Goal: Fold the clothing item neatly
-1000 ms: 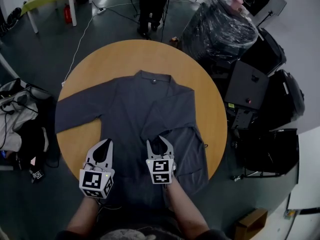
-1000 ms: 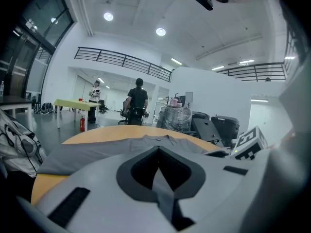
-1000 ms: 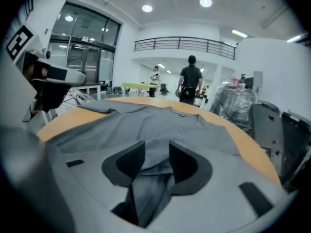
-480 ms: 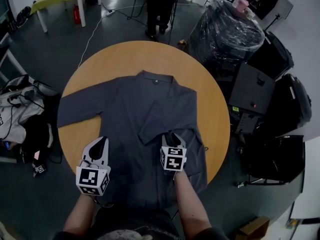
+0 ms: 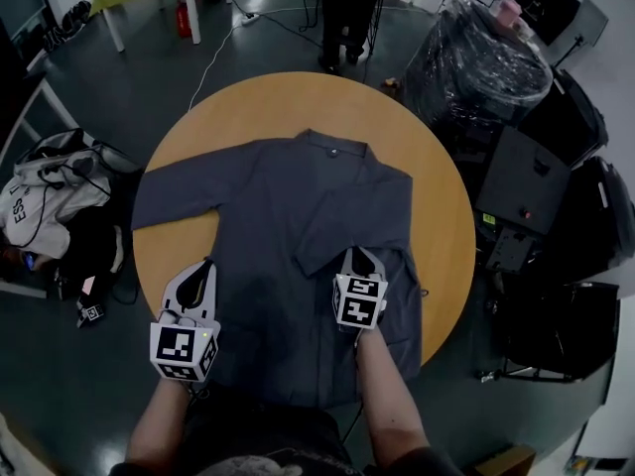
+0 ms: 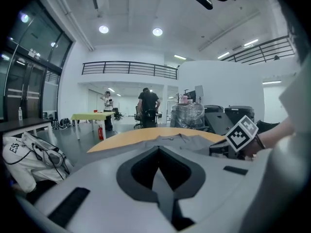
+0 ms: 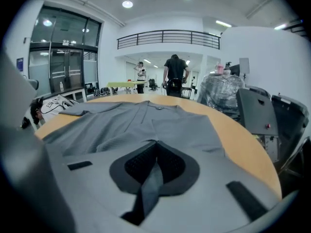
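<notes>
Head view: grey shirt (image 5: 298,216) lies spread on the round table (image 5: 437,196), collar away from you, hem over the near rim. One sleeve is stretched out left, the other folded in across the body. Your right tool (image 5: 359,256) has its tips down on the shirt by that folded sleeve. Its jaws have just been closing and are now together - can't tell if cloth is pinched. Your left tool (image 5: 201,268) is closed and empty, just beside the shirt's left edge.
</notes>
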Tool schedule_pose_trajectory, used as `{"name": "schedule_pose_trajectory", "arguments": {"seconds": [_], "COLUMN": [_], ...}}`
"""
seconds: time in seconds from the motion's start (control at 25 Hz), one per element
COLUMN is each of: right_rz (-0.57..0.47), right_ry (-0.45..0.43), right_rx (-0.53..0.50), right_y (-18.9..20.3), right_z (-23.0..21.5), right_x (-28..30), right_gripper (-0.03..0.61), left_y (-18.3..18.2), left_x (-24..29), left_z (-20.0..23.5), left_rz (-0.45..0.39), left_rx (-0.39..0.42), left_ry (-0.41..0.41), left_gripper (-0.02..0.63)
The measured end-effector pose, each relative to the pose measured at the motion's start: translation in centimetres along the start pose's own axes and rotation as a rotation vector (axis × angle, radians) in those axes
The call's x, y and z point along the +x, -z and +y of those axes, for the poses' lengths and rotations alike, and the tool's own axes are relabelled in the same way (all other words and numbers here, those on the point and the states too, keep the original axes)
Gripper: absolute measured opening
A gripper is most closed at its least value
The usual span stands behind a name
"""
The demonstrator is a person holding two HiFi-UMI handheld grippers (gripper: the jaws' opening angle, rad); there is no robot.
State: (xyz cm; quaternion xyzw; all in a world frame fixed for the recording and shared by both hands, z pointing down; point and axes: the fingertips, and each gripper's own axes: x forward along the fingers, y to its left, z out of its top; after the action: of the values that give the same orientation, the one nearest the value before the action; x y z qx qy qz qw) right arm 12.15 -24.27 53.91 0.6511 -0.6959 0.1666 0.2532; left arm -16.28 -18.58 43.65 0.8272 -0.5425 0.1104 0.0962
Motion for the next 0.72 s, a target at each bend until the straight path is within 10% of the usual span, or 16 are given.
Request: {"name": "schedule_pose_trajectory", "arguments": {"seconds": [0.72], "right_rz": [0.015], "right_ry": [-0.069], "right_rx": [-0.227], "right_y": [-11.6], "right_z": [14.7], "right_x": [5.1], "right_gripper": [-0.002], "left_y": [0.0], "left_x": [0.8], "left_z": [13.8], "left_rz": [0.012], "left_rx": [-0.012], "left_ry": [0.093], "left_gripper": [0.008]}}
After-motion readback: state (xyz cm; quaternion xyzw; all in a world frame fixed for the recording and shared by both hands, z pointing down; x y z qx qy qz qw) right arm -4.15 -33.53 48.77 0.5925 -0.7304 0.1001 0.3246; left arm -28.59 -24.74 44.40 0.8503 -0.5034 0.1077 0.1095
